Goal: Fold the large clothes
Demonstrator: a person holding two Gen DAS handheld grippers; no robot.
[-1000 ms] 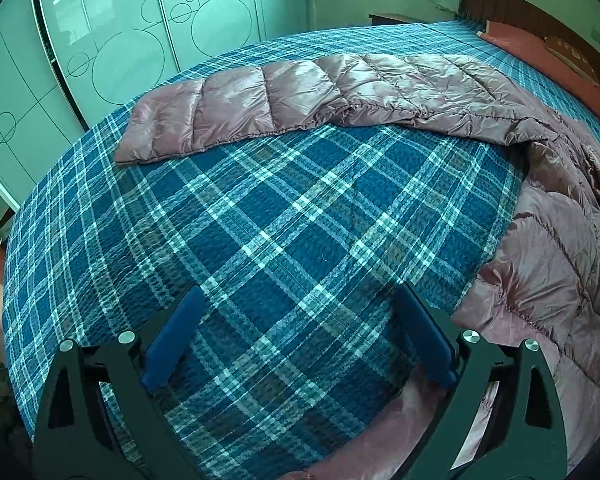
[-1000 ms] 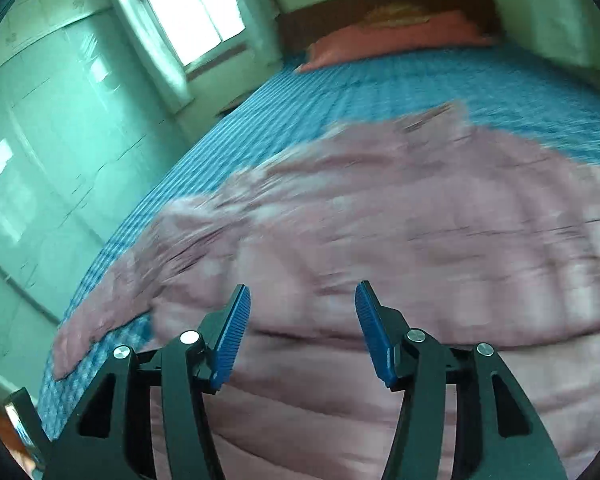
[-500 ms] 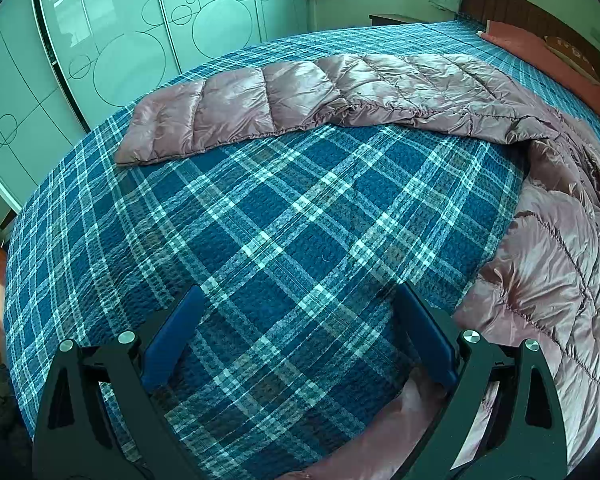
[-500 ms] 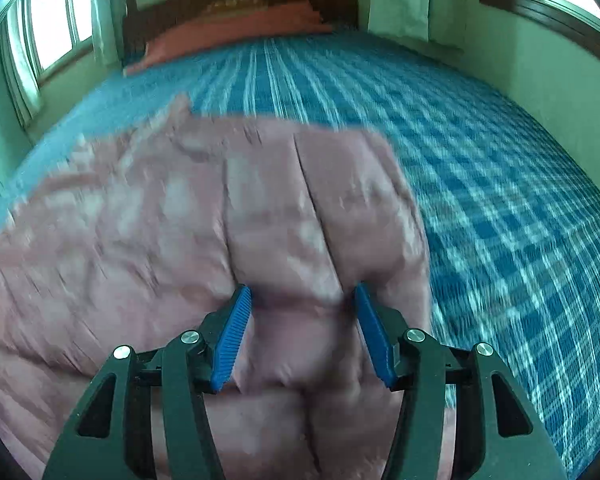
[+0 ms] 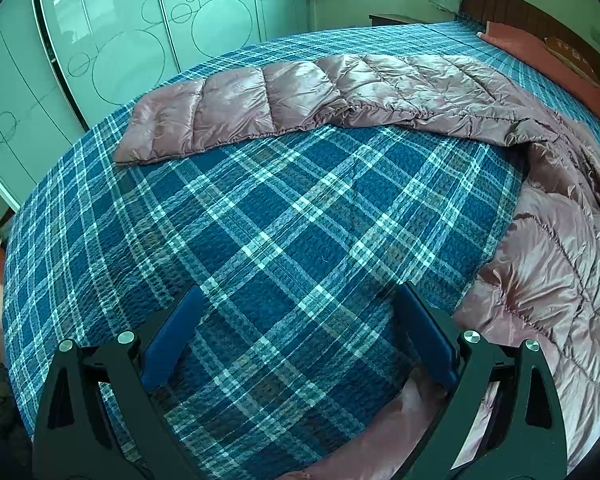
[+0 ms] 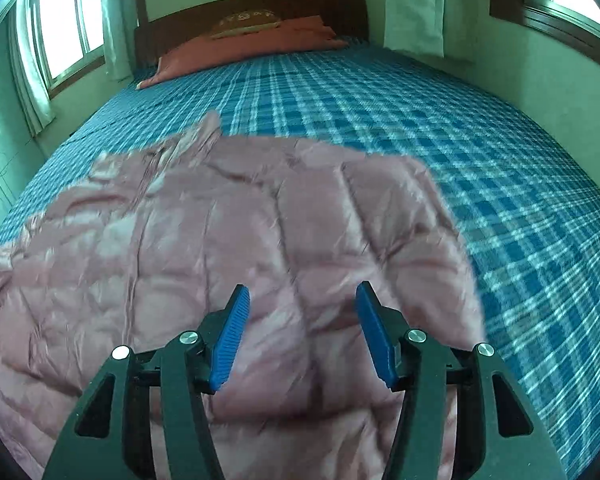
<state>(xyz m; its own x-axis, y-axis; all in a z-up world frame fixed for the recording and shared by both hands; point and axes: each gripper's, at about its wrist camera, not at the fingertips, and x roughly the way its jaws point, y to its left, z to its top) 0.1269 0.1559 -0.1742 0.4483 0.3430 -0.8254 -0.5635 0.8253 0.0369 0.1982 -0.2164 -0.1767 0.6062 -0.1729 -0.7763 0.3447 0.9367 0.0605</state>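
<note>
A pink quilted down jacket (image 6: 228, 236) lies spread on the blue plaid bedspread (image 6: 440, 128). In the left wrist view one long sleeve (image 5: 236, 108) stretches across the far part of the bed, and the jacket's body (image 5: 556, 280) bunches at the right. My left gripper (image 5: 298, 304) hangs open over bare plaid, with a pink fold close under its right finger. My right gripper (image 6: 302, 300) hovers above the jacket's body near its right edge. Its jaws are opening, and no cloth is pinched between the blue pads (image 6: 230, 344).
A wooden headboard (image 6: 256, 10) and orange-red pillows (image 6: 244, 50) stand at the head of the bed. Glass wardrobe doors (image 5: 112, 36) with circle patterns line the far side in the left wrist view. Windows with curtains (image 6: 32, 76) flank the bed. Bare plaid lies right of the jacket.
The right gripper swung across the jacket toward its right edge and dipped lower; its jaws now stand slightly wider. The left gripper stayed in place, still open.
</note>
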